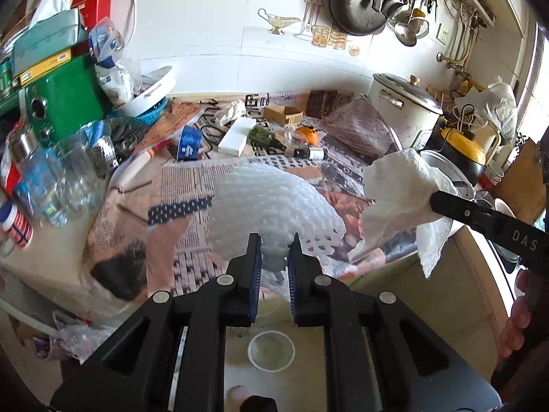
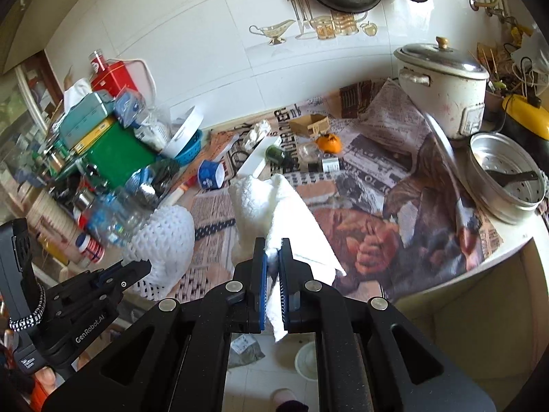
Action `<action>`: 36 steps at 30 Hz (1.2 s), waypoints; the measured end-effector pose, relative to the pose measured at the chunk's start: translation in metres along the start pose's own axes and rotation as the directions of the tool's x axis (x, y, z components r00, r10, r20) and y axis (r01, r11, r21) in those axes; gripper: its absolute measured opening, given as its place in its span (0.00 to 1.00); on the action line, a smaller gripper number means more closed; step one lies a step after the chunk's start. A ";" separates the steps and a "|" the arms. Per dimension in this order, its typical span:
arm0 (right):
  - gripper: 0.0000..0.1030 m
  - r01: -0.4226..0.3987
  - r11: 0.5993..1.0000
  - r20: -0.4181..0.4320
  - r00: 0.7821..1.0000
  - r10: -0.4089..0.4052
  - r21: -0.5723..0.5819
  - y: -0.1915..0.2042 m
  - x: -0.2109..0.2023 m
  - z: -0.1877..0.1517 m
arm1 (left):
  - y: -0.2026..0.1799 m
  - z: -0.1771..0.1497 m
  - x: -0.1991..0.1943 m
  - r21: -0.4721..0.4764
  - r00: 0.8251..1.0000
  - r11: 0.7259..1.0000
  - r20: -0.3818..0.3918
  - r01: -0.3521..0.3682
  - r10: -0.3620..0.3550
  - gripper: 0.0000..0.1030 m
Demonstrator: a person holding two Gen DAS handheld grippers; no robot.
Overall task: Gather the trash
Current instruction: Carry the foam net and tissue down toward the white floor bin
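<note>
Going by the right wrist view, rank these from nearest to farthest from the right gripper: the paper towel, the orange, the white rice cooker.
1. paper towel, clamped in the right gripper.
2. orange, mid-counter, beyond the towel.
3. white rice cooker, far right by the wall.

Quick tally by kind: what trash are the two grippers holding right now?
Foam fruit net: 1, pinched in the left gripper.
Paper towel: 1, pinched in the right gripper.
Total: 2 pieces held, both lifted off the newspaper-covered counter.
</note>
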State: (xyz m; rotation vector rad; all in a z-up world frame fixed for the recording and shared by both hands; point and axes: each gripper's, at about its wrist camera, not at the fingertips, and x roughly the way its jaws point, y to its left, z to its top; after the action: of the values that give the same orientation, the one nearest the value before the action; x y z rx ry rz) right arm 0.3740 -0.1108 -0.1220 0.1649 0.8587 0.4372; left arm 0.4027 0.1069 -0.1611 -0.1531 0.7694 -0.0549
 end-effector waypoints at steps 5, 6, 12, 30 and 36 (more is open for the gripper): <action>0.06 -0.042 0.998 -0.020 0.999 0.041 -0.051 -0.013 -0.021 -0.031 | -0.038 -0.037 -0.015 -0.026 0.999 0.999 -0.014 -0.043 0.043 0.13; 0.06 -0.045 0.997 -0.030 0.999 0.044 -0.060 -0.017 -0.026 -0.037 | -0.046 -0.044 -0.017 -0.032 0.999 0.999 -0.018 -0.044 0.044 0.13; 0.06 -0.072 0.993 -0.080 0.995 0.065 -0.095 -0.046 -0.045 -0.072 | -0.092 -0.092 -0.017 -0.064 0.996 0.996 -0.061 -0.067 0.063 0.13; 0.06 -0.051 0.998 -0.311 0.949 0.057 0.027 -0.115 0.057 -0.184 | -0.082 -0.229 0.107 -0.142 0.940 0.983 -0.337 -0.115 0.061 0.13; 0.06 -0.020 0.998 -0.379 0.924 0.044 0.067 -0.124 0.141 -0.240 | -0.041 -0.285 0.170 -0.144 0.925 0.982 -0.376 -0.121 0.059 0.13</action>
State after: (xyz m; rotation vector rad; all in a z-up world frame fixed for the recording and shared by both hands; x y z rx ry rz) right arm 0.3095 -0.1692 -0.4144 0.1538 1.2547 0.4820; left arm 0.3266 0.0154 -0.4736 -0.2699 1.1601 0.0707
